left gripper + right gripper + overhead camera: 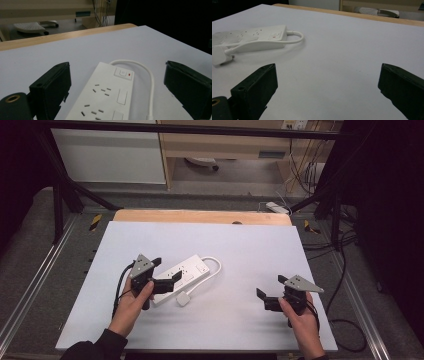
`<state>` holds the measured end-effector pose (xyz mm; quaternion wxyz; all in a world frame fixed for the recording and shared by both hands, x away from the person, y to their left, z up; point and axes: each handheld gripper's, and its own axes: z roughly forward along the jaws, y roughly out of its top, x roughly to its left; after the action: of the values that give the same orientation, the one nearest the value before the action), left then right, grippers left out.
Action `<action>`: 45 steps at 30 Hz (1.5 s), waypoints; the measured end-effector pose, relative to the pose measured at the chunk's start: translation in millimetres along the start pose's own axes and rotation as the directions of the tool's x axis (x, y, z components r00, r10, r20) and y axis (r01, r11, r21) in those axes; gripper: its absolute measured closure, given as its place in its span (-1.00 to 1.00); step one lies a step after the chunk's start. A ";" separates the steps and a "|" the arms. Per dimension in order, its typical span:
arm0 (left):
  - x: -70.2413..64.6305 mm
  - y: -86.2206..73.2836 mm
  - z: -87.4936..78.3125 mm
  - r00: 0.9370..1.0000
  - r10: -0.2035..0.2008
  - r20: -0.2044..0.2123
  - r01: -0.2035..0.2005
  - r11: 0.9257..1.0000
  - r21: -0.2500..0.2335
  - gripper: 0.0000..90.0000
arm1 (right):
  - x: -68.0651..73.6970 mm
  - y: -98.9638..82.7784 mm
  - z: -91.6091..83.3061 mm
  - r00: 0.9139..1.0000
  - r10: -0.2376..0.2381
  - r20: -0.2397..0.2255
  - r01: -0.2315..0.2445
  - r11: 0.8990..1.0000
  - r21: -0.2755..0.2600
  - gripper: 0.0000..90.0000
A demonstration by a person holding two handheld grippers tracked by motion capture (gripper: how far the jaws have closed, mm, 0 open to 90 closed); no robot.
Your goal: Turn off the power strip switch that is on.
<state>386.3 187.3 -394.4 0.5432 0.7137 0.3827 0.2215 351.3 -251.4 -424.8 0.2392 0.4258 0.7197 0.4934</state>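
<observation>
A white power strip (186, 272) lies flat on the white tabletop (240, 250), left of centre. Its cable (216, 265) loops from the far end back to a white plug (183, 299) lying beside it. My left gripper (166, 270) is over the strip's near end. Its jaws stand wide apart on either side of the strip (107, 95) and do not press it. The strip's rocker switch (123, 73) faces up. My right gripper (272, 287) rests open at the table's right, with bare table between its jaws (327, 72). From there the strip (254, 35) and the plug (219, 56) lie off to the left.
A wooden edge (200, 216) borders the far side of the tabletop. Metal rails (30, 285) run along both sides of the table. Cables (345, 320) trail on the floor at the right, and another white socket block (277, 207) lies beyond the table.
</observation>
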 end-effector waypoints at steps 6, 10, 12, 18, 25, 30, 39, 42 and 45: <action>3.7 8.8 -13.5 1.000 -0.001 -0.002 0.001 1.000 -0.023 -0.85 | 0.3 0.2 0.2 1.000 -0.002 -0.006 0.002 1.000 -0.004 -0.94; 7.1 14.2 -22.7 1.000 -0.001 -0.011 0.001 1.000 -0.031 -0.86 | 0.3 0.2 0.3 1.000 -0.002 -0.008 0.002 1.000 -0.004 -0.94; 9.8 15.7 -26.8 1.000 -0.001 -0.027 0.000 1.000 -0.023 -0.86 | 0.5 0.1 0.4 1.000 -0.002 -0.010 0.002 1.000 -0.003 -0.95; 15.5 18.8 -38.8 0.999 -0.019 -0.036 0.018 0.999 -0.026 -0.87 | 0.6 0.2 0.3 1.000 -0.003 -0.011 0.003 1.000 -0.003 -0.95; 21.8 20.0 -48.2 0.998 -0.024 -0.053 0.022 0.999 -0.025 -0.87 | 0.9 -0.1 1.3 1.000 -0.004 -0.009 0.004 1.000 0.002 -0.94; 22.8 18.4 -58.7 0.998 -0.024 -0.064 0.022 0.999 -0.026 -0.87 | -0.2 0.2 0.8 1.000 0.001 -0.010 -0.001 1.000 -0.004 -0.94; 26.1 19.5 -78.6 0.996 -0.036 -0.088 0.032 0.999 -0.040 -0.87 | 0.1 0.0 1.0 1.000 0.007 -0.011 -0.007 1.000 -0.005 -0.95; 25.0 17.6 -84.8 0.996 -0.034 -0.083 0.031 0.999 -0.042 -0.87 | -0.2 0.0 1.4 1.000 0.010 -0.011 -0.010 1.000 -0.005 -0.95; 23.9 16.0 -90.2 0.996 -0.026 -0.080 0.023 0.999 -0.039 -0.87 | -0.3 0.2 1.1 1.000 0.006 -0.011 -0.006 1.000 -0.005 -0.95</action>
<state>339.7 258.9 -353.5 0.5437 0.6890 0.4085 0.2506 352.3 -251.1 -425.1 0.2348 0.4247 0.7184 0.4985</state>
